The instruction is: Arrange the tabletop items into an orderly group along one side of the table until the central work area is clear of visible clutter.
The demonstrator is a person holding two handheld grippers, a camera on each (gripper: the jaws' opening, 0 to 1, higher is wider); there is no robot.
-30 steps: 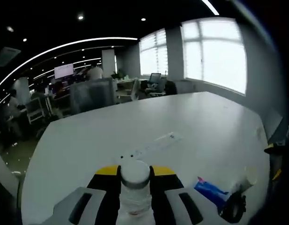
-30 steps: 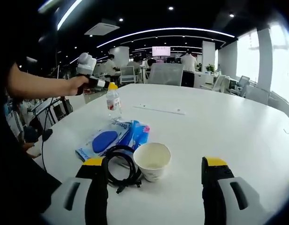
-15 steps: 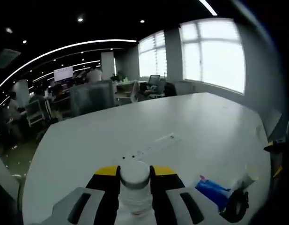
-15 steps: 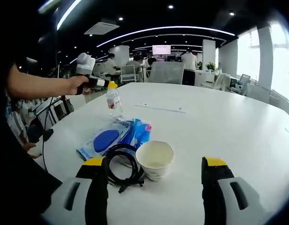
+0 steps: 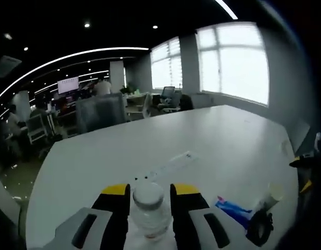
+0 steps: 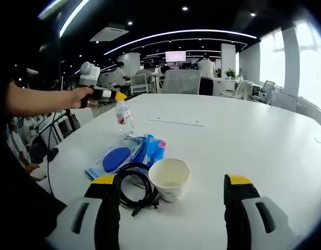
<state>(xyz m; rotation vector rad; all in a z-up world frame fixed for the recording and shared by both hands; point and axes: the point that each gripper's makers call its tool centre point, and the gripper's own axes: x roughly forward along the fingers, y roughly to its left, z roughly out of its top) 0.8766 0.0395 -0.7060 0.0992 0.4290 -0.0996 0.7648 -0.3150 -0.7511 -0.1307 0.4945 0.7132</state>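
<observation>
A large white table (image 6: 264,140) spreads across both views, with office chairs and desks far behind it. Near its left edge in the right gripper view lies a blue and white packet (image 6: 124,155), and just right of it and nearer, a white paper cup (image 6: 169,178) stands upright with its mouth open. A coil of black cable (image 6: 134,186) lies against the cup's left side and touches the packet's near edge. Farther off, a clear water bottle (image 6: 122,116) with a white cap stands upright on the table. The left gripper (image 6: 114,96), held by a person's hand (image 6: 82,96), reaches in from the left at the bottle's cap. In the left gripper view its yellow-tipped jaws sit close on either side of the bottle (image 5: 148,211), but firm contact cannot be told. The right gripper (image 6: 170,195) hangs wide apart, holding nothing, with cup and cable between its jaws. A thin white strip (image 6: 173,122) lies flat beyond the bottle.
</observation>
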